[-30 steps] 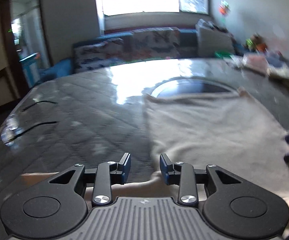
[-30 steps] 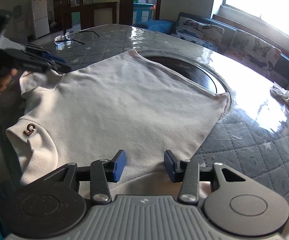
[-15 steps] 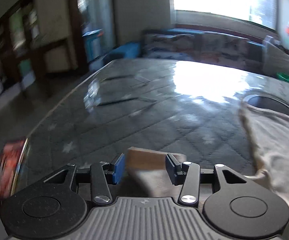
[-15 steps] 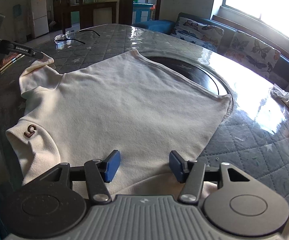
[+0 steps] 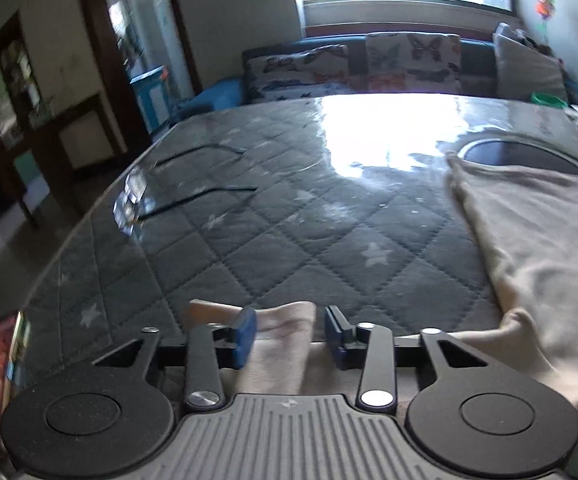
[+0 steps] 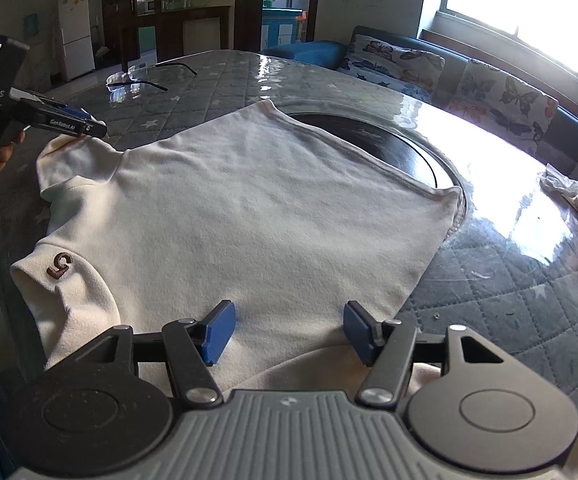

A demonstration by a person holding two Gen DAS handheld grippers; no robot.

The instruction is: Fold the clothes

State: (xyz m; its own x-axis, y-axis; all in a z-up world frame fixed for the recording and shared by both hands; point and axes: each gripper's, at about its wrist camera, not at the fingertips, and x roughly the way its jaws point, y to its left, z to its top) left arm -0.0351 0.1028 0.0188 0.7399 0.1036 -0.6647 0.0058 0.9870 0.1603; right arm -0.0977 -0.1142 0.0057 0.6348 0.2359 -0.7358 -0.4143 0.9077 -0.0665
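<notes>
You are laying the cream shirt (image 6: 249, 208) flat across the middle of the quilted bench (image 6: 509, 300), its hem reaching the dark round inset at upper right. Your left gripper (image 5: 289, 330) has swung away from the shirt's body to the sleeve (image 5: 285, 320) at the lower centre of its view. Its jaws have just been closing with the sleeve end between them, though the pads are not yet pressing it. Your right gripper (image 6: 289, 330) is hovering over the near edge, its jaws widening and released. This looks like the first sleeve fold beginning.
</notes>
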